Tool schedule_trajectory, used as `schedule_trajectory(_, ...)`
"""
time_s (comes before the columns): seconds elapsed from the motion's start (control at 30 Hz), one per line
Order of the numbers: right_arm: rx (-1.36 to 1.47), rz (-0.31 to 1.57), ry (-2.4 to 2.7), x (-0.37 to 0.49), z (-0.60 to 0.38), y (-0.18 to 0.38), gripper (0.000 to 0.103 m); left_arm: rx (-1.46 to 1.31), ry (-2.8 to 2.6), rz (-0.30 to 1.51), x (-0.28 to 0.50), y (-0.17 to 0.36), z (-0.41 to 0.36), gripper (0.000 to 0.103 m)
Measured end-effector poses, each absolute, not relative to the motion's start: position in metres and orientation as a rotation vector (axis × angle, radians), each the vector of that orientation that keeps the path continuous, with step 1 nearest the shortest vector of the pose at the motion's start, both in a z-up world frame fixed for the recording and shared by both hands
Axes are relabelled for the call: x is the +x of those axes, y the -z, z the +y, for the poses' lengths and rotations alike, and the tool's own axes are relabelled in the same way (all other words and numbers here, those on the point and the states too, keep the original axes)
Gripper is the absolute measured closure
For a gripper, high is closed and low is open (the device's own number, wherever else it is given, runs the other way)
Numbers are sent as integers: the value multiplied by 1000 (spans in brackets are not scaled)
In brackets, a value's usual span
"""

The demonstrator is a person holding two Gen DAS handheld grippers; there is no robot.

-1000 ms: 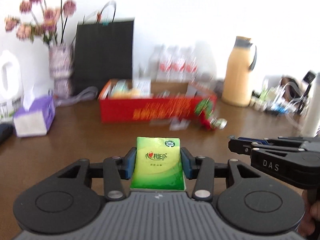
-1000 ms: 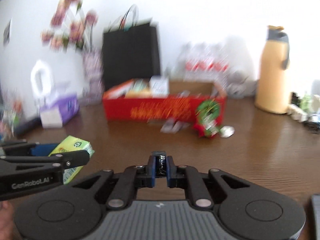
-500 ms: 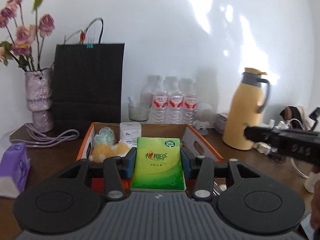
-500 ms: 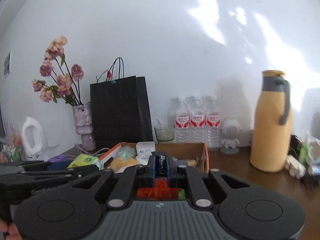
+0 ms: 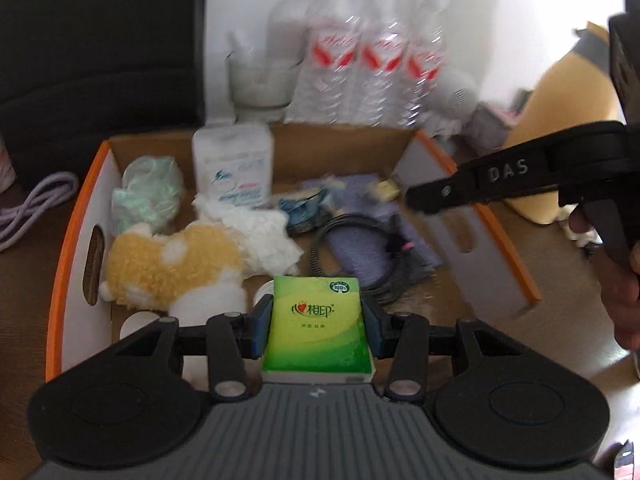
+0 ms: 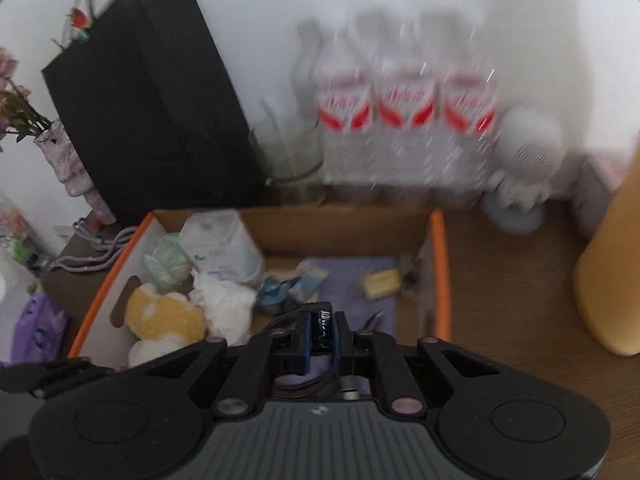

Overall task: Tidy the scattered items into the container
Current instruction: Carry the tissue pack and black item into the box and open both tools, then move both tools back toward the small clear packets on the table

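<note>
Brown table (image 6: 500,280) under cardboard box (image 6: 438,264)

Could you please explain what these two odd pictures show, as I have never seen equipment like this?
There is no robot here: a person holds a two-fingered tool in each hand, and each tool carries a wide-angle camera looking forward along its jaws. The black shape filling the bottom of each picture is that tool itself. In the left tool's view, the left gripper clamps a green tissue pack above an orange-edged cardboard box; the other tool and the hand holding it reach in from the right. In the right tool's view, the right gripper is shut on a small black object over the same box. Inside lie a yellow plush toy, crumpled tissue and a cable. Water bottles stand behind.
</note>
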State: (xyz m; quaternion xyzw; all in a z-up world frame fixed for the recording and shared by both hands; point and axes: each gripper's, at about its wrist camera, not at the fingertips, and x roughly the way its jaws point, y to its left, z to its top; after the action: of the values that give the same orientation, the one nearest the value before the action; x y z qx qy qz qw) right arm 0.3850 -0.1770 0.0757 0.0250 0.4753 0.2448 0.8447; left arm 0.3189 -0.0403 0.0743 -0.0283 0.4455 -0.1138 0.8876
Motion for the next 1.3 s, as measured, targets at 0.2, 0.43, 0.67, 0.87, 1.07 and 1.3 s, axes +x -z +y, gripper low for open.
schedule_trajectory(0.2,-25,1108,-503,402,-143,-41,78,-86,264,953,332,-71,-39,50)
schedule_trajectory(0.43,14,1098,-483,405,-154,-54,62,-148,170,932,335,-92,-18,41)
schedule_trajectory(0.67,-7,1081,-420,389,-169,-87,45,-163,26,924,321,-116,-7,5)
schedule_trajectory(0.87,-89,990,-388,346,-170,-108,31,-13,-44,814,289,-135,-13,0)
schedule_trajectory(1.07,-117,805,-355,298,-168,-125,30,-13,-77,609,249,-155,-14,0)
schedule_trajectory(1.3,-56,368,-357,222,-175,-125,25,-14,-15,354,199,-154,-18,0)
